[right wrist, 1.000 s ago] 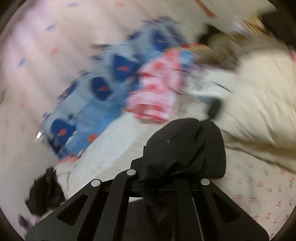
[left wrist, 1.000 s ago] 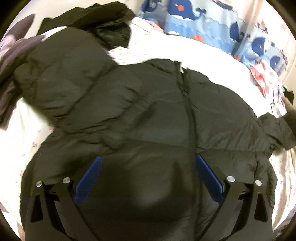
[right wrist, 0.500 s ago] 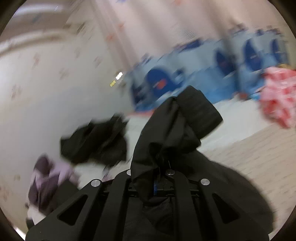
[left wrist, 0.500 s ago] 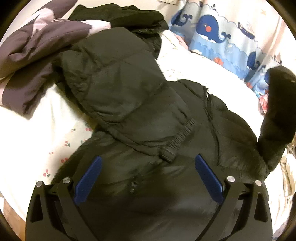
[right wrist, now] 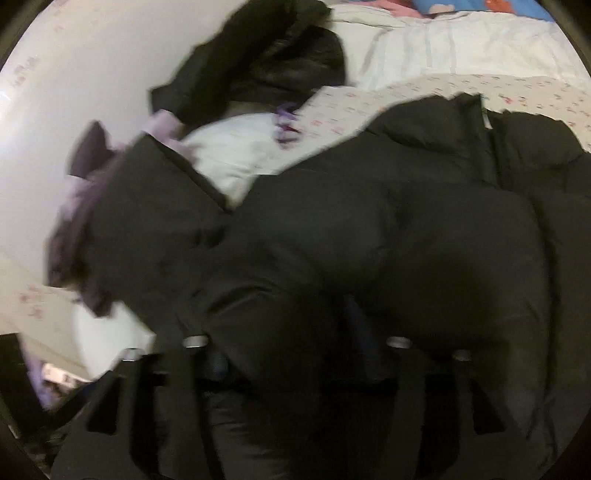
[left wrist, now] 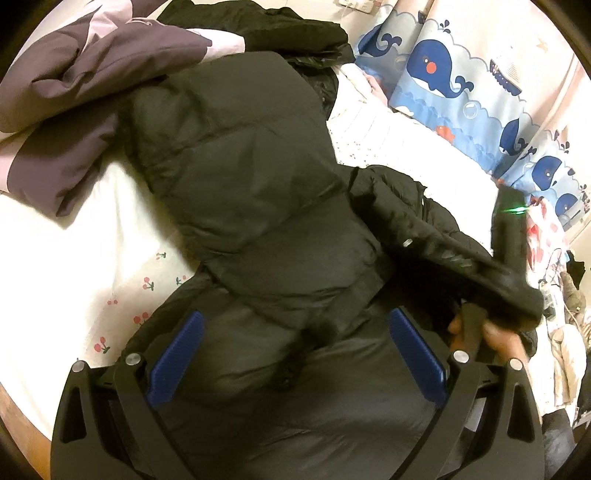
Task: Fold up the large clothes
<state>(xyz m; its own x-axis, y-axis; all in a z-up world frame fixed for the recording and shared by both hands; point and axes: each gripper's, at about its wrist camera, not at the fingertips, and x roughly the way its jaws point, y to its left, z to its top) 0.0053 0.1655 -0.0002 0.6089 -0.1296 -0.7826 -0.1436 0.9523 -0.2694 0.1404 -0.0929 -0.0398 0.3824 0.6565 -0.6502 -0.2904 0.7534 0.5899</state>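
A black puffer jacket (left wrist: 258,206) lies spread on the bed, one sleeve (left wrist: 236,158) folded across its body. My left gripper (left wrist: 295,317) hovers just above the jacket's lower part, open, its blue pads (left wrist: 177,354) wide apart with nothing gripped. In the left wrist view, a hand (left wrist: 495,339) at the right holds my right gripper (left wrist: 443,254) over the jacket's other side. The blurred right wrist view shows the right gripper (right wrist: 295,332) low on the jacket (right wrist: 388,221). Its jaws are opening, with black fabric lying loosely between them.
A purple and pink garment (left wrist: 74,92) is heaped at the upper left, and another black garment (left wrist: 295,29) lies behind the jacket. The cherry-print sheet (left wrist: 92,240) shows at the left. A whale-print cloth (left wrist: 461,85) runs along the far right.
The right gripper swung fast across the bed carrying a black sleeve, came down over the jacket, and its jaws parted. The left gripper shifted a little and stayed open.
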